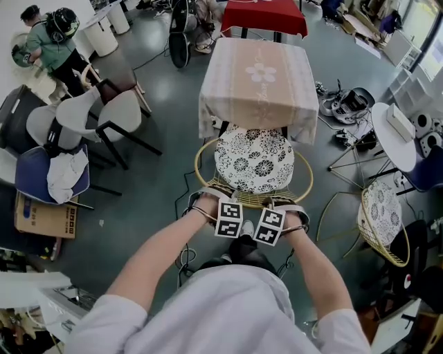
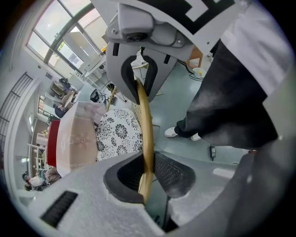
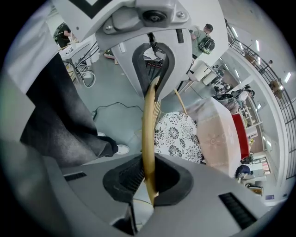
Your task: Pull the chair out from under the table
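Observation:
A gold wire chair with a round black-and-white floral cushion (image 1: 254, 159) stands in front of a table (image 1: 259, 76) covered with a beige cloth; the cushion's far edge sits under the cloth's hem. Both grippers hold the chair's gold back rim (image 1: 246, 200) on the side nearest me. My left gripper (image 1: 211, 200) is shut on the rim (image 2: 147, 125), which runs between its pads (image 2: 173, 173). My right gripper (image 1: 284, 206) is shut on the same rim (image 3: 149, 115), which passes between its dark pads (image 3: 132, 178). The cushion (image 2: 118, 134) (image 3: 178, 136) and the table (image 2: 78, 139) (image 3: 215, 134) show beyond the jaws.
Grey chairs (image 1: 104, 114) and a blue one with cloth stand at the left, above a cardboard box (image 1: 45, 218). A second wire chair (image 1: 383, 214) and a round white table (image 1: 394, 131) are at the right. A red-clothed table (image 1: 264, 15) lies beyond. Cables run across the floor.

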A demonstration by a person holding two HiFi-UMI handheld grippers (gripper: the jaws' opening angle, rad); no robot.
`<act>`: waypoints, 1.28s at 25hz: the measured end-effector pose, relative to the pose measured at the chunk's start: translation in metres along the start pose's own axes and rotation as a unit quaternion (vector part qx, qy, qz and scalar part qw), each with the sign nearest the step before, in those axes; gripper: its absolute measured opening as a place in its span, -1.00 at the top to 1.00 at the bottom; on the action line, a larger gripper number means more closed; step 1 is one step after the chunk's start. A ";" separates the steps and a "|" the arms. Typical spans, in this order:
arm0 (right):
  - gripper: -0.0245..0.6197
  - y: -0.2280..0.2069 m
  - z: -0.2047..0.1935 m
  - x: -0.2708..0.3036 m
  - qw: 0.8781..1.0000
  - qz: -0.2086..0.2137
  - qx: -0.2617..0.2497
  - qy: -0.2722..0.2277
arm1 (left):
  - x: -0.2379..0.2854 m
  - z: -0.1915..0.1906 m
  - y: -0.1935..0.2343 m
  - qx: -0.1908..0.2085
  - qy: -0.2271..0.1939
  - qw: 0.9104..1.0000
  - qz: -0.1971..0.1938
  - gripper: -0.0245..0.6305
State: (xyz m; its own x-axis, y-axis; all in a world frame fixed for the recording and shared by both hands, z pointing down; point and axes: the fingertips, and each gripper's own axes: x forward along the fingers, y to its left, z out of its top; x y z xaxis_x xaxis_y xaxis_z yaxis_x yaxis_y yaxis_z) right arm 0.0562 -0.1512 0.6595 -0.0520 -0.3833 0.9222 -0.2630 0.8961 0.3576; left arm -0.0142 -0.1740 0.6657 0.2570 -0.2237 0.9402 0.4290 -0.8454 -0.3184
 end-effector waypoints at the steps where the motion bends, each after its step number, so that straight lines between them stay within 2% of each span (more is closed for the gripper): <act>1: 0.84 0.003 0.000 -0.001 1.000 0.000 0.001 0.001 | -0.001 0.000 -0.003 0.000 0.000 1.000 0.000 0.73; 15: 0.84 0.044 0.001 -0.016 1.000 0.008 0.020 0.012 | -0.013 0.013 -0.043 -0.002 -0.014 1.000 0.003 0.73; 32: 0.84 0.090 -0.001 -0.033 1.000 0.011 0.004 0.000 | -0.025 0.027 -0.091 -0.017 -0.003 1.000 -0.003 0.73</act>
State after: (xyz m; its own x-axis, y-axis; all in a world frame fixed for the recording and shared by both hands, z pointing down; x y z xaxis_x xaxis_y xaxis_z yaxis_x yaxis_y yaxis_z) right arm 0.0350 -0.0578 0.6616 -0.0571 -0.3635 0.9298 -0.2699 0.9023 0.3361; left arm -0.0360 -0.0784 0.6683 0.2599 -0.2152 0.9413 0.4013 -0.8626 -0.3080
